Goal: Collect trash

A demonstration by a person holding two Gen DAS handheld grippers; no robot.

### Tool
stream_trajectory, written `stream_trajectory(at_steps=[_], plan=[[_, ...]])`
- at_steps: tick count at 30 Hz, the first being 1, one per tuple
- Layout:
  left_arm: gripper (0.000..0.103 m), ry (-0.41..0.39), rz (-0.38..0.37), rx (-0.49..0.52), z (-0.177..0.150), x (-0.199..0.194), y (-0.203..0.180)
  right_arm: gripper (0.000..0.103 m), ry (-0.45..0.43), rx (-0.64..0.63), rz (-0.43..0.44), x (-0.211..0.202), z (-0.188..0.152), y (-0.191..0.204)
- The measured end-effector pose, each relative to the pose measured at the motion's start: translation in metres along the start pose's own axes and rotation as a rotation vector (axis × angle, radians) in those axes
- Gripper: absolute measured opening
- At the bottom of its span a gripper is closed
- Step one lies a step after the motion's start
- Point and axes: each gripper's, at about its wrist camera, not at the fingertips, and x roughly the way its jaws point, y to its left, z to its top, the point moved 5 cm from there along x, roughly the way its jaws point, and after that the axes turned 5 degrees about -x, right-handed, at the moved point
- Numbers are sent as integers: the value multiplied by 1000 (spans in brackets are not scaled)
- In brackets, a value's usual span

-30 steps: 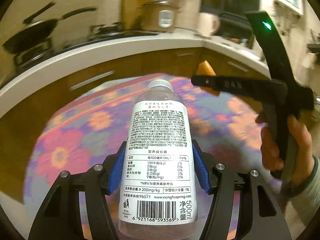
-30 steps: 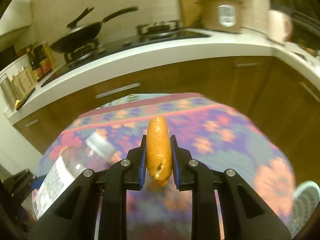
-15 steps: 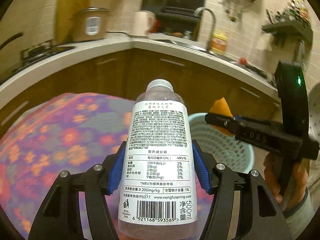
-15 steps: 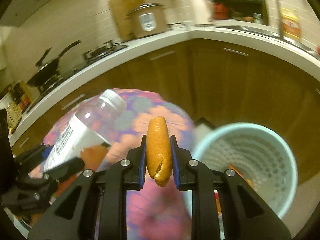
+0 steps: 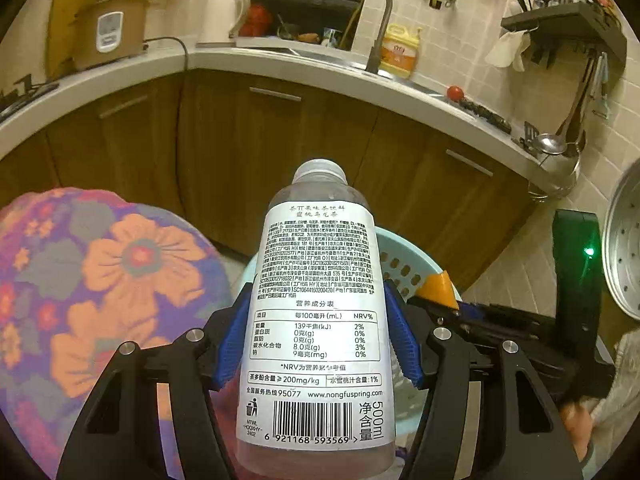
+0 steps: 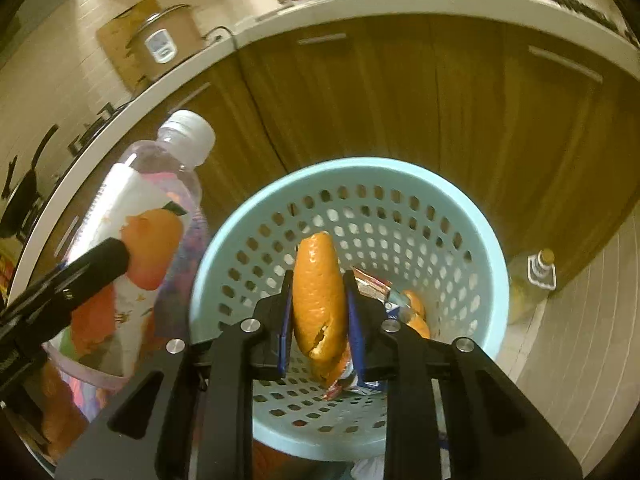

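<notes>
A clear plastic bottle (image 5: pixel 316 320) with a white label and cap is clamped between the blue pads of my left gripper (image 5: pixel 316 300), cap pointing away. It hangs at the left rim of a pale blue perforated bin (image 6: pixel 360 168), and the right wrist view shows the bottle (image 6: pixel 152 200) too. My right gripper (image 6: pixel 320 276) hovers over the bin's mouth. An orange peel (image 6: pixel 318 292) stands between its jaws, which are opening; a thin gap shows at the right pad. The peel (image 5: pixel 438 290) also shows above the bin (image 5: pixel 404 248) in the left wrist view.
A crumpled wrapper and peel pieces (image 6: pixel 412 308) lie inside the bin. A flower-patterned table (image 5: pixel 100 280) is to the left. Wooden cabinets (image 5: pixel 260 152) under a white counter curve behind. A yellow oil bottle (image 6: pixel 532 280) stands on the floor at the right.
Both grippers swung right, off the flowered table to above the blue bin. The right jaws have widened slightly around the peel. The left grip on the bottle is unchanged.
</notes>
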Motion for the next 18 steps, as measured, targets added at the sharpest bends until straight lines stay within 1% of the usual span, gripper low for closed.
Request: stream_trajectory(at_steps=[1, 3, 4, 6, 8, 11, 13, 15, 18], plan=[[61, -1, 4, 3, -1, 5, -2, 31, 3, 12, 3, 1, 0, -4], [61, 0, 9, 8, -1, 10, -5, 47, -5, 31, -5, -1, -1, -8], [61, -2, 8, 14, -3, 11, -6, 60, -16, 36, -16, -3, -1, -10], [65, -5, 4, 20, -3, 10, -7, 60, -32, 30, -20, -9, -2, -12], [65, -13, -1, 20, -3, 6, -6, 60, -41, 39, -22, -13, -4, -13], [66, -36, -11, 7, 0, -7, -2, 60, -65, 40, 5, -22, -4, -9], [67, -58, -8, 8, 1, -20, 0, 60, -82, 13, -2, -30, -6, 3], [73, -95, -5, 6, 1, -40, 6, 60, -100, -26, -16, -38, -8, 16], [76, -144, 10, 3, -3, -70, 18, 60, -136, -76, -24, -52, -13, 41]])
